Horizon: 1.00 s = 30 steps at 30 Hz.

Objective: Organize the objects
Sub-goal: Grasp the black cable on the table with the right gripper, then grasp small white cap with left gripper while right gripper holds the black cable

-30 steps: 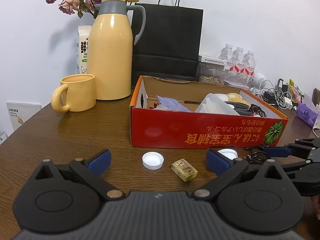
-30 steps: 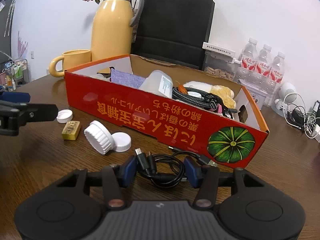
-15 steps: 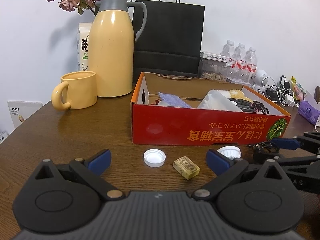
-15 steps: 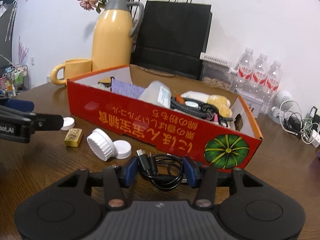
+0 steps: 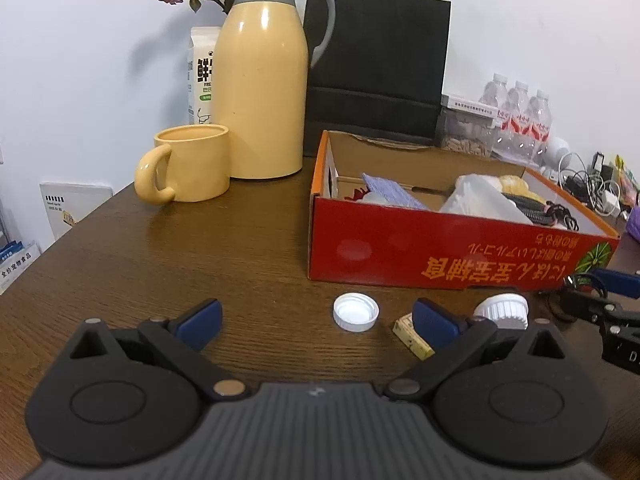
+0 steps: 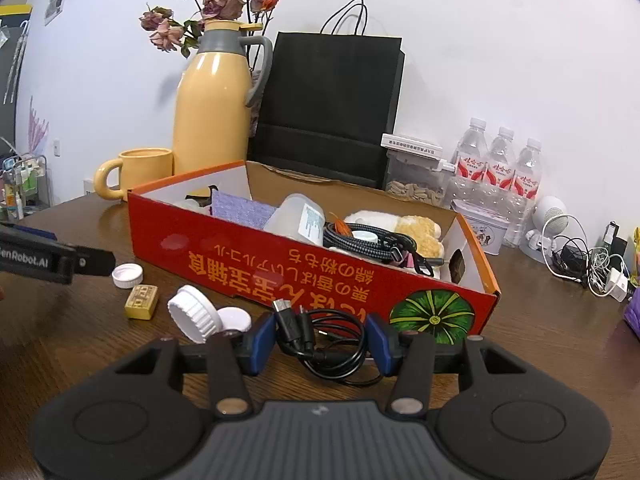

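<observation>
One coiled black USB cable [image 6: 320, 340] lies between the two blue pads of the right hand-held gripper [image 6: 322, 338]. The pads stand on both sides of the coil at a middle width, but I cannot tell if they press on it, and whether the coil still rests on the brown wooden tabletop [image 6: 540, 340] is also hard to judge.

Just left of this hand-held gripper there are two white ribbed plastic lids: one large screw lid [image 6: 193, 318] tilted on its edge, and one flat lid [image 6: 234, 319] half hidden behind it. Further left lie one small yellow foil-wrapped block [image 6: 141, 301] and one more small white bottle cap [image 6: 127, 275].

Directly ahead stands one red cardboard box with orange rim [image 6: 280, 268], open at the top. Inside it I count one purple cloth [image 6: 244, 210], one clear plastic container [image 6: 298, 218], one braided dark cable bundle [image 6: 368, 244] and one yellow and white plush toy [image 6: 404, 226]; other things deeper in the box are hidden.

The left hand-held gripper [image 5: 318, 318] is wide open over the tabletop with nothing between its pads. Its right pad covers part of the yellow block, and only the tip of the other gripper shows at the right edge.

Behind the box stand one yellow thermos jug with grey collar [image 6: 212, 100], one yellow ceramic mug [image 6: 140, 170], one black paper bag [image 6: 332, 108] and three clear water bottles [image 6: 500, 168]. The dried roses [image 6: 208, 4] are partly hidden behind the jug. The tangle of chargers [image 6: 592, 264] far right is too small to count.
</observation>
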Each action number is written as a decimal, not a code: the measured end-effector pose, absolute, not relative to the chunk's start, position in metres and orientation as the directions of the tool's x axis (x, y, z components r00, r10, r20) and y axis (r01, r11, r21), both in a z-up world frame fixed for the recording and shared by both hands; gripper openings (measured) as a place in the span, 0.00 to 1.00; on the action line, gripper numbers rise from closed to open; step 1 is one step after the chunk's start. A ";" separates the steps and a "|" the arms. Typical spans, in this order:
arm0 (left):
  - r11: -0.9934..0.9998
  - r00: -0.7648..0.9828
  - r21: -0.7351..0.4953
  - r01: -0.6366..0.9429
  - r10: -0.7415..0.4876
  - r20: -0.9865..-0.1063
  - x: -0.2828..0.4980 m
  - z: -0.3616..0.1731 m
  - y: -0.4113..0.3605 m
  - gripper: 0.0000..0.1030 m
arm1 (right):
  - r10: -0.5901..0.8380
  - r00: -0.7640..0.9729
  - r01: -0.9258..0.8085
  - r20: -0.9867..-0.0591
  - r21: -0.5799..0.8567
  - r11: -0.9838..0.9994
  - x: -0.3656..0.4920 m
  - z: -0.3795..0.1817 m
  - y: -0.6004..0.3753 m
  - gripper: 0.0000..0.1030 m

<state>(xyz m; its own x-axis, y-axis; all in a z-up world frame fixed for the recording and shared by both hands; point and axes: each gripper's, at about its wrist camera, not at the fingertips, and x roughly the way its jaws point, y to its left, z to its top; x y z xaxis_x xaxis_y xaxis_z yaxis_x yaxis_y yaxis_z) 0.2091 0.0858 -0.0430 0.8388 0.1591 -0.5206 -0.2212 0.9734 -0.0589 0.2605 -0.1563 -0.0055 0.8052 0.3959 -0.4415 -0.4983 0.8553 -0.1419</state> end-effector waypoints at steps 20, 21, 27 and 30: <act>0.977 0.770 -0.025 -0.214 0.153 -0.620 0.255 -0.056 0.084 0.82 | 0.405 0.797 -0.512 -0.449 -0.145 0.847 0.258 -0.006 -0.154 0.47; 0.977 0.769 -0.018 -0.211 0.154 -0.621 0.256 -0.056 0.083 0.81 | 0.405 0.796 -0.512 -0.449 -0.145 0.846 0.259 -0.006 -0.154 0.47; 0.978 0.773 0.018 -0.208 0.176 -0.609 0.256 -0.054 0.083 0.43 | 0.406 0.795 -0.514 -0.452 -0.144 0.846 0.259 -0.007 -0.154 0.47; 0.981 0.779 0.004 -0.193 0.155 -0.607 0.251 -0.053 0.084 0.28 | 0.408 0.793 -0.516 -0.454 -0.143 0.845 0.259 -0.007 -0.154 0.47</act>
<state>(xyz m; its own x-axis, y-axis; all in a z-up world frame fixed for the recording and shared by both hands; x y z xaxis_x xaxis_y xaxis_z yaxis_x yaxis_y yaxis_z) 0.2513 0.0844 -0.0530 0.7790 0.1552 -0.6075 -0.1926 0.9813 0.0037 0.2594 -0.1540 -0.0068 0.7926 0.4076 -0.4536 -0.5161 0.8446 -0.1429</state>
